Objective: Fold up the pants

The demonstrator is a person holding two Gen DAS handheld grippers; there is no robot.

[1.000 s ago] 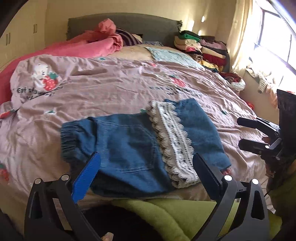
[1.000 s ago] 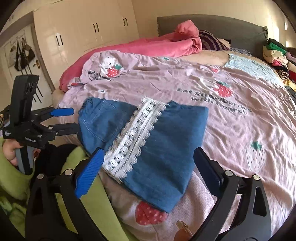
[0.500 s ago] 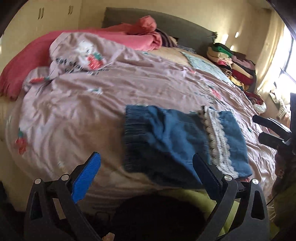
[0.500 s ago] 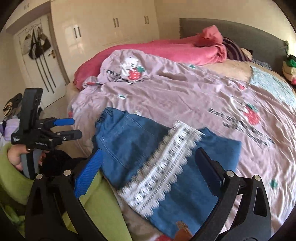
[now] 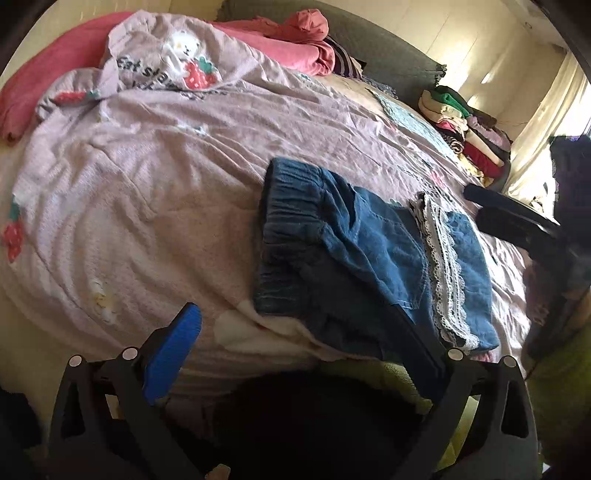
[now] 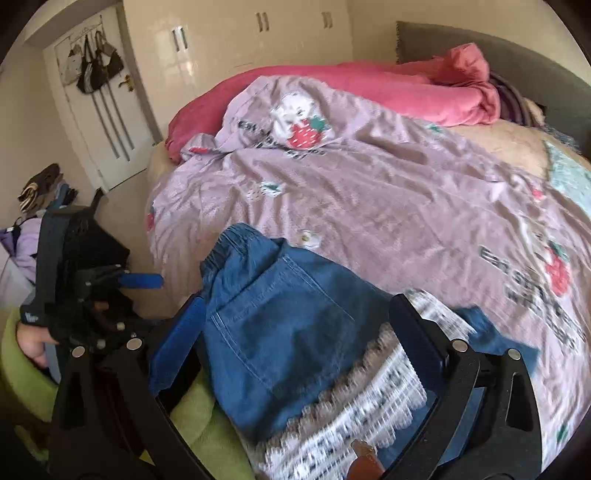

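On the near edge of the bed [image 5: 155, 229], the folded denim pants [image 5: 354, 258] lie on the lilac strawberry-print cover [image 6: 388, 192], with their lace-trimmed hem toward the person's right and the elastic waistband toward the left. From the left wrist view the left gripper [image 5: 291, 343] hangs over the bed edge with its jaws spread wide and nothing between them; its blue-padded finger sits above bare cover, its dark finger in front of the pants' lower edge, contact unclear. That view alone shows the stack of folded clothes [image 5: 465, 125] by the bright curtained window and the right gripper [image 5: 513, 214] entering from the right edge, dark fingers close together there, though whether they meet cannot be told. The right wrist view settles it: the right gripper [image 6: 295, 350] is wide apart, framing the pants' back pocket and the motion-blurred lace band [image 6: 369, 413], gripping nothing. Only this view shows the white wardrobe doors [image 6: 258, 33], the door hung with bags [image 6: 96, 66], and the left gripper [image 6: 144, 280] held in a hand [image 6: 33, 343] with a green sleeve, beside the bed's corner. Both views catch the pink blanket [image 6: 369, 85] heaped toward the headboard.
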